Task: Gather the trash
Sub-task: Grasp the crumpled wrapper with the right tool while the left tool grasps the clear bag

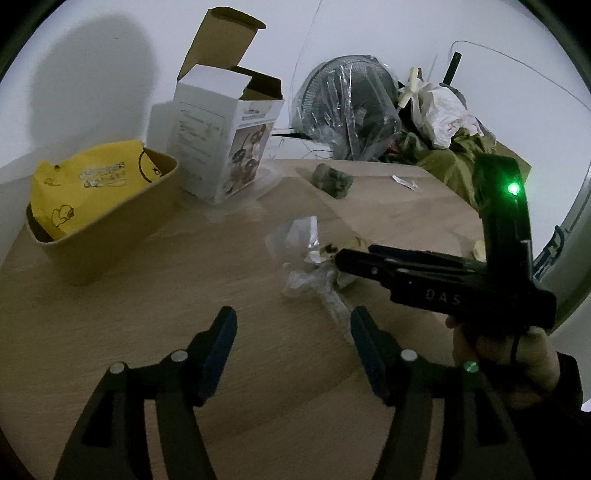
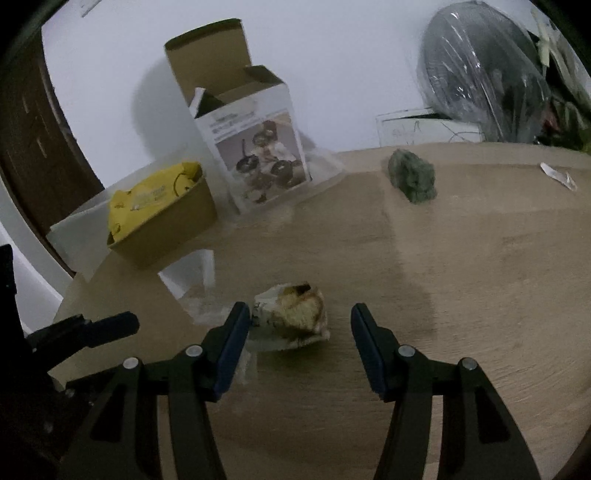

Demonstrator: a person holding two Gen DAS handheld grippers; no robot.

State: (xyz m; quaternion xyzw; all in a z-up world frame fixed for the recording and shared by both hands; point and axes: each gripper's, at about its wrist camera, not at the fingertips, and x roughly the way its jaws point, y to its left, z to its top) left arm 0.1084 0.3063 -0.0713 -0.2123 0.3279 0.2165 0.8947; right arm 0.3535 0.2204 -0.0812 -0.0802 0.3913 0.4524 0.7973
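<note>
Surface: a pale wood-grain surface (image 2: 461, 258) in dim light, set against a white wall (image 1: 332, 29).
Back of the surface: an open white carton (image 2: 258, 162) printed with a picture of pans stands upright with its flaps raised; beside it a brown bin (image 1: 99, 236) holds a yellow packet (image 1: 85, 188). A fan wrapped in clear plastic (image 1: 347, 110) sits at the far edge.
Left gripper: the left gripper (image 1: 293, 325) points forward and down over the surface, jaws spread wide with only bare wood between them. Its right-hand finger (image 1: 364, 332) lies just beside the tail of a crumpled clear wrapper (image 1: 310, 258); I cannot tell whether they touch.
Right hand: a hand in a dark sleeve (image 1: 517, 347) holds the other tool by its grip, reaching in from the right of the left wrist view.
Right gripper: the right gripper (image 2: 301, 317) tilts down toward the surface, jaws apart. A crumpled stained paper wad (image 2: 291, 317) lies on the surface between them, close against the left-hand finger (image 2: 236, 332), with a clear gap to the other finger. It is not pinched.
Other trash: a green crumpled lump (image 2: 412, 179) lies farther back on the surface, well apart from both grippers; a small clear scrap (image 2: 557, 177) rests near the right edge.
</note>
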